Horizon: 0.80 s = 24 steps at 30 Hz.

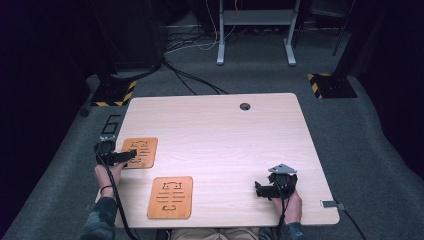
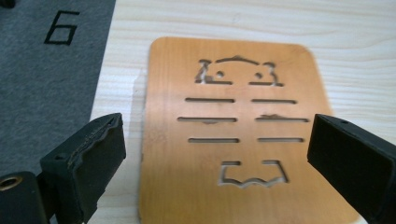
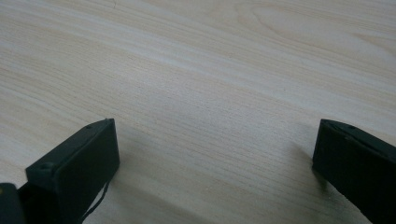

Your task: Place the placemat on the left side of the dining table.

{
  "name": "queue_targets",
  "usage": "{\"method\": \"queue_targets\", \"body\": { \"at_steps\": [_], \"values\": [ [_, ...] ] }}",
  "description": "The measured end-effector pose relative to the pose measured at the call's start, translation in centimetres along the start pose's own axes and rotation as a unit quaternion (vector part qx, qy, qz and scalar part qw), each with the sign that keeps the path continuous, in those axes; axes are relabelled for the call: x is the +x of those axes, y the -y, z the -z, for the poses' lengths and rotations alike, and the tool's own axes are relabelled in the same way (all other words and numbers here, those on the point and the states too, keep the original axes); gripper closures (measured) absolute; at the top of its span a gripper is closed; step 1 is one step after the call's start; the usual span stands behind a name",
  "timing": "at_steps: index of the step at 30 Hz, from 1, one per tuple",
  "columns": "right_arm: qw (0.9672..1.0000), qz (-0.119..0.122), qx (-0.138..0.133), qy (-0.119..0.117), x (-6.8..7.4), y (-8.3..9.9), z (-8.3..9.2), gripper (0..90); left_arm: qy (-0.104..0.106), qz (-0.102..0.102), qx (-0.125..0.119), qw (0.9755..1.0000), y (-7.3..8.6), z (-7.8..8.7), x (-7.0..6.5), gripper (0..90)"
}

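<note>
Tongs spread over the far wooden board

Tongs in our left hand stand spread wide, pinching nothing; the orange board lies flat on the table between and just beyond the jaws, its long axis running straight away from them. Our right tongs are spread too, resting over bare wood well apart from it. A second board lies nearer us, between the hands. We see no containers.
</note>
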State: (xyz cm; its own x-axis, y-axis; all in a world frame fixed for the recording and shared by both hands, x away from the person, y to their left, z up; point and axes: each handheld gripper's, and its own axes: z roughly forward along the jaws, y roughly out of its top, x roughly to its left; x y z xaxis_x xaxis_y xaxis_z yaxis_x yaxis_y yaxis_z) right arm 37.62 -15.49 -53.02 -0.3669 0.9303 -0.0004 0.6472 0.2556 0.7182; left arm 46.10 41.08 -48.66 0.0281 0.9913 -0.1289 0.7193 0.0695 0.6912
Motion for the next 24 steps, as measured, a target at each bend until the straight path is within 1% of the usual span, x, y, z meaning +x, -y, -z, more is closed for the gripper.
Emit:
{"method": "queue_targets", "body": {
  "at_steps": [1,2,4,5,9,12,15,17,19,21,24],
  "values": [
    [1.0,0.0,0.0,0.0,0.0,0.0,0.0,0.0,0.004,0.002,-0.003,1.0,0.1,0.2,-0.2,3.5],
    [1.0,0.0,0.0,0.0,0.0,0.0,0.0,0.0,0.009,-0.002,-0.004,1.0,0.1,0.4,-0.3,3.4],
    [1.0,0.0,0.0,0.0,0.0,0.0,0.0,0.0,0.01,-0.012,-0.003,0.9999,0.4,0.8,-0.8,3.0],
    [1.0,0.0,0.0,0.0,0.0,0.0,0.0,0.0,0.013,-0.018,-0.006,0.9997,0.5,1.0,-1.0,2.9],
    [1.0,0.0,0.0,0.0,0.0,0.0,0.0,0.0,0.024,-0.03,-0.012,0.9992,1.2,1.7,-1.7,2.3],
    [1.0,0.0,0.0,0.0,0.0,0.0,0.0,0.0,0.026,-0.041,-0.014,0.9987,1.9,2.3,-2.2,1.5],
    [1.0,0.0,0.0,0.0,0.0,0.0,0.0,0.0,0.035,-0.046,-0.016,0.9982,2.8,3.0,-2.6,0.3],
    [1.0,0.0,0.0,0.0,0.0,0.0,0.0,0.0,0.036,-0.054,-0.02,0.9977,3.7,3.5,-2.7,0.2],
    [1.0,0.0,0.0,0.0,0.0,0.0,0.0,0.0,0.036,-0.055,-0.026,0.9975,4.6,3.9,-2.8,0.2],
    [1.0,0.0,0.0,0.0,0.0,0.0,0.0,0.0,0.04,-0.057,-0.024,0.9973,5.5,4.1,-2.8,0.2],
    [1.0,0.0,0.0,0.0,0.0,0.0,0.0,0.0,0.036,-0.067,-0.015,0.997,6.7,4.2,-3.0,0.0]
  ]
}}
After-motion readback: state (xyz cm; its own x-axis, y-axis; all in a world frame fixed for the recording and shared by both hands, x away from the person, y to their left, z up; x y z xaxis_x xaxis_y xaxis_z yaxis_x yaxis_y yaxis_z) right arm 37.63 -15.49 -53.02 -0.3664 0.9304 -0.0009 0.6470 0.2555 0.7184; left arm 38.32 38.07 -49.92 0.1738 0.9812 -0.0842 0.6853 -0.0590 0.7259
